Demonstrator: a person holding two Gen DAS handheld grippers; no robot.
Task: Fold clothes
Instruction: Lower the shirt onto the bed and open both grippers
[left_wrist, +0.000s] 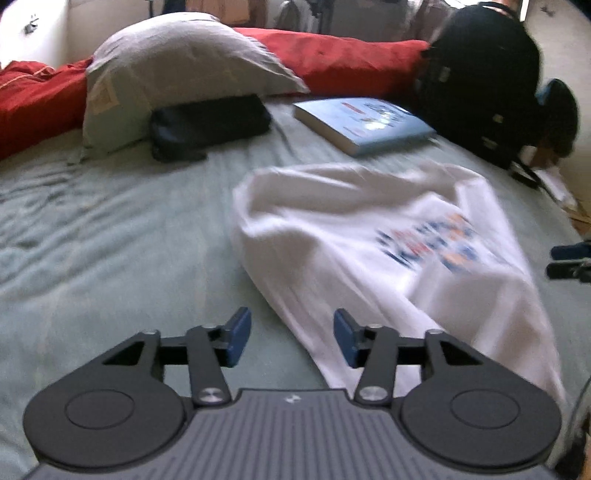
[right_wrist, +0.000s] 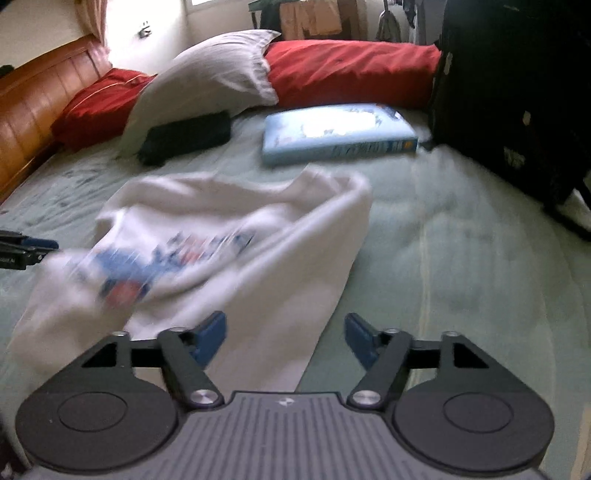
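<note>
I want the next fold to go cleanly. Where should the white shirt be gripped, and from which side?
Probably by the near hem of the shirt, one corner per gripper, coming in from the near edge of the bed. It lies crumpled, narrowing toward the open left gripper and right gripper, which hold nothing.

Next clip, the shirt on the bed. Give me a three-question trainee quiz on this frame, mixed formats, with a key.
1. True or false: the left gripper is clamped on the white T-shirt.
2. Multiple choice: what lies on the bed sheet beyond the shirt, nearest the black backpack? A) a blue book B) a laptop C) a folded towel
3. Fill in: the dark pouch lies partly under the ____ pillow.

Key:
1. False: both the left and the right gripper stand open, nothing pinched between the pads.
2. A, the blue book.
3. Grey: the grey pillow, in front of the red bolster.
</note>
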